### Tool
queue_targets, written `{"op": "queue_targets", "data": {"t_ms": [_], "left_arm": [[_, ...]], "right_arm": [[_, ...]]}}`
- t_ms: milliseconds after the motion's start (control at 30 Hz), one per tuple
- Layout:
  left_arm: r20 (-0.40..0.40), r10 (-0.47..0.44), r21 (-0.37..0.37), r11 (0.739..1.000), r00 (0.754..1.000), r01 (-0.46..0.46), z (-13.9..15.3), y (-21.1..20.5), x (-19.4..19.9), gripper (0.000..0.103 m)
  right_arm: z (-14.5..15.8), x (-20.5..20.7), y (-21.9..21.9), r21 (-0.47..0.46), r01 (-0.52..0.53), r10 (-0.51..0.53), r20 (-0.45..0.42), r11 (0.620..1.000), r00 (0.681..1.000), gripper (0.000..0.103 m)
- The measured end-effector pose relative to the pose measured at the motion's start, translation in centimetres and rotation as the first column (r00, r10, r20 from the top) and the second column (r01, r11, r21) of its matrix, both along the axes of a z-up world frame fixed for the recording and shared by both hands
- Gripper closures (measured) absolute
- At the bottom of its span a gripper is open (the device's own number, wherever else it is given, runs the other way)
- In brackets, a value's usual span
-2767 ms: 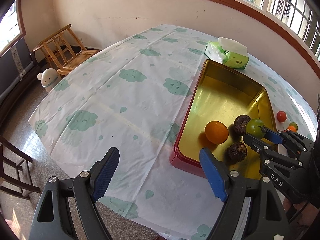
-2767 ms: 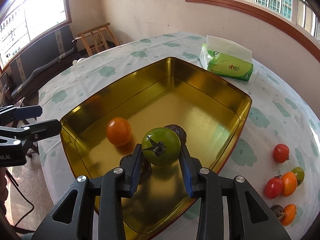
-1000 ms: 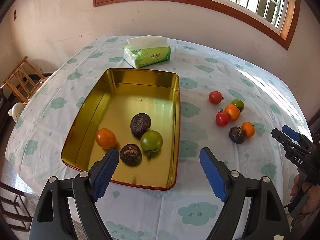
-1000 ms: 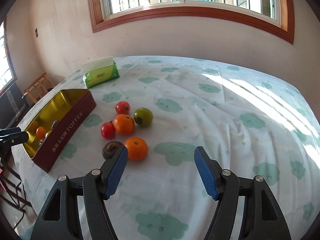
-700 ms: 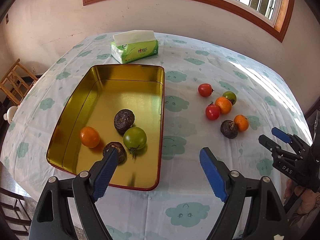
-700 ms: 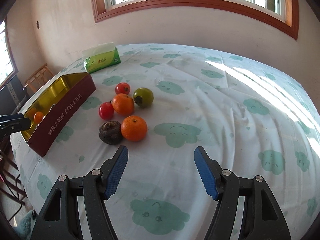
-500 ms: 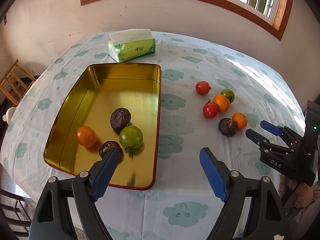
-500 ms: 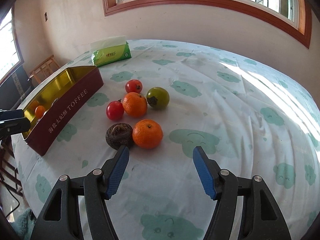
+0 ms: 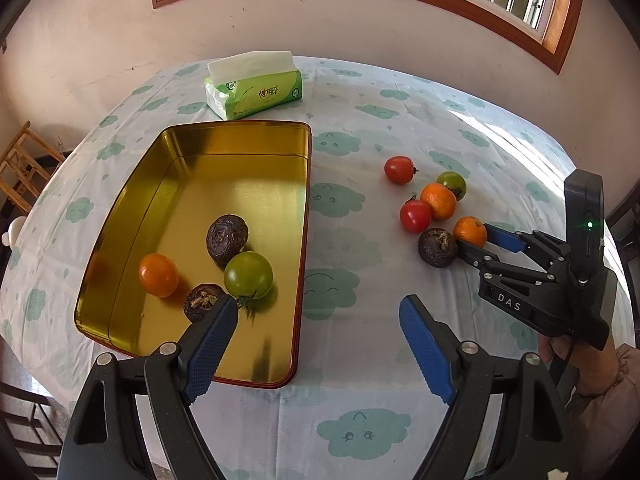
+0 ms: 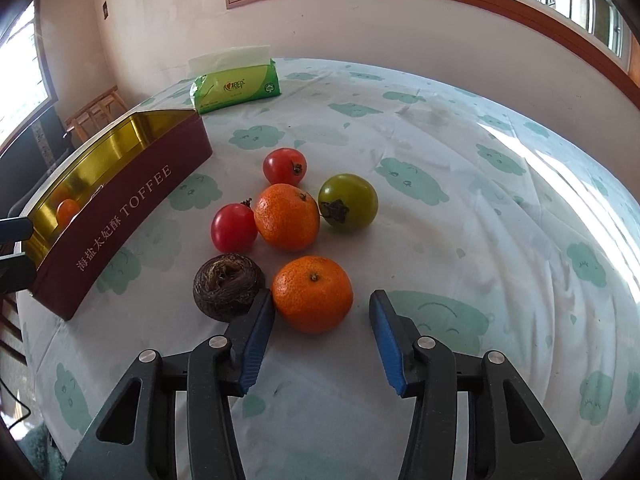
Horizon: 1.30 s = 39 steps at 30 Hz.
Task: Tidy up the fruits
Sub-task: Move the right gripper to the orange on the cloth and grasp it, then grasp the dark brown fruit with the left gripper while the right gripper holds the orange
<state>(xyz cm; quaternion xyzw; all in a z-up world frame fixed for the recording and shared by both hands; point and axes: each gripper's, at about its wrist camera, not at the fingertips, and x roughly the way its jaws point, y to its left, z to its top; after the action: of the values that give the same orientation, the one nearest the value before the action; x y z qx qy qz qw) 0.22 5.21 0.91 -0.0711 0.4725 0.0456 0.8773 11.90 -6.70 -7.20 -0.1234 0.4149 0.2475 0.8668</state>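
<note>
On the cloud-print tablecloth (image 10: 460, 184), the right gripper (image 10: 322, 326) has dropped to the near orange (image 10: 313, 293) at twelve o'clock, jaws closing, not yet gripping; left gripper (image 9: 316, 346) gapes empty. Tin (image 9: 180, 148) next.

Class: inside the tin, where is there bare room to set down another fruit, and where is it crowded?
The far half of the tin, toward the tissue pack, is bare. The near half is crowded: orange, green tomato and two dark fruits cluster there.

Home dining room — clothed table (image 10: 460, 128), wooden chair (image 9: 22, 168)
</note>
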Motion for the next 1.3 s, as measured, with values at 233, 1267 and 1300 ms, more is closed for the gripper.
{"op": "queue_targets", "data": {"t_ms": [233, 1267, 1300], "left_arm": [[-0.007, -0.014, 0.000, 1.000, 1.000, 0.014, -0.2, -0.6, 0.6, 0.023], [0.019, -0.133, 0.030, 0.991, 0.991, 0.133, -2.7, -7.0, 5.2, 0.022], [0.020, -0.137, 0.032, 0.990, 0.990, 0.136, -2.8, -7.1, 5.4, 0.022]], "right_arm": [[0.0, 0.0, 0.4, 0.007, -0.003, 0.003, 0.010, 1.000, 1.000, 0.064], [0.6, -1.3, -12.8, -0.004, 0.322, -0.322, 0.029, 0.947, 0.946, 0.065], [0.6, -1.3, -12.9, 0.000, 0.323, -0.323, 0.031, 0.946, 0.946, 0.065]]}}
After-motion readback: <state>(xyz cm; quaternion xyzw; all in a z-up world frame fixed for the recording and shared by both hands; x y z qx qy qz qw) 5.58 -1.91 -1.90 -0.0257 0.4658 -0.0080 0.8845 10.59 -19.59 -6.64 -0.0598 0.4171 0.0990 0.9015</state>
